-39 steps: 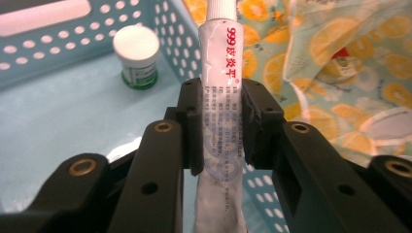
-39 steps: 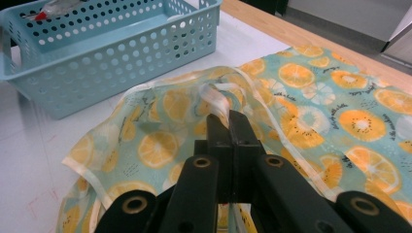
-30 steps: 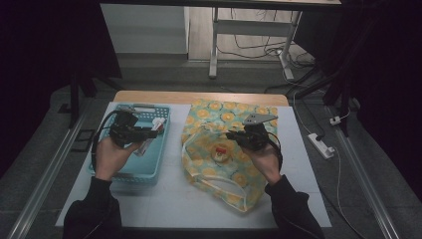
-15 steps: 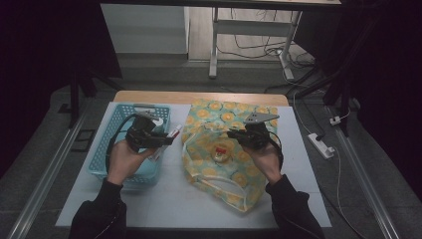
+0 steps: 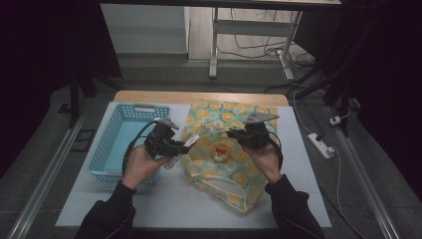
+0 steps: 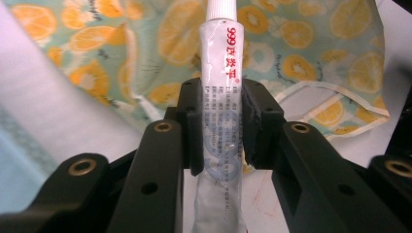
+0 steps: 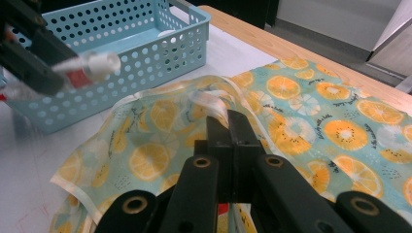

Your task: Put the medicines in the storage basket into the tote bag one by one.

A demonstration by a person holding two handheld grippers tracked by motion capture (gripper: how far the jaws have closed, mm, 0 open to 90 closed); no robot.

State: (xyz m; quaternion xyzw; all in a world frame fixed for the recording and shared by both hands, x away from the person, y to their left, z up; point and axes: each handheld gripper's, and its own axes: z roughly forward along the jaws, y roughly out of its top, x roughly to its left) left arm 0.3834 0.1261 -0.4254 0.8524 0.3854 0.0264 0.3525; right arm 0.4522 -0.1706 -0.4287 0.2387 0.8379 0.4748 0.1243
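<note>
White mat on the table point(image 5: 149, 209), dark room around it. Blue basket point(image 5: 117, 144) sits at the table's left, orange-print cloth bag point(image 5: 234, 169) spread beside it.

My left claw point(image 5: 183, 147) is clamped on a white tube point(image 6: 221, 97) with red lettering; pads press on both sides of it, cap end pointing away toward the bag. In the high view the tube point(image 5: 180, 149) hangs over the gap between basket and bag, at the bag's left edge.

My right claw point(image 7: 228, 121) is fully closed, pinching the bag's pale rim strip point(image 7: 214, 104) and holding that edge up off the table. Small red-and-white item point(image 5: 220, 152) lies in the bag.
</note>
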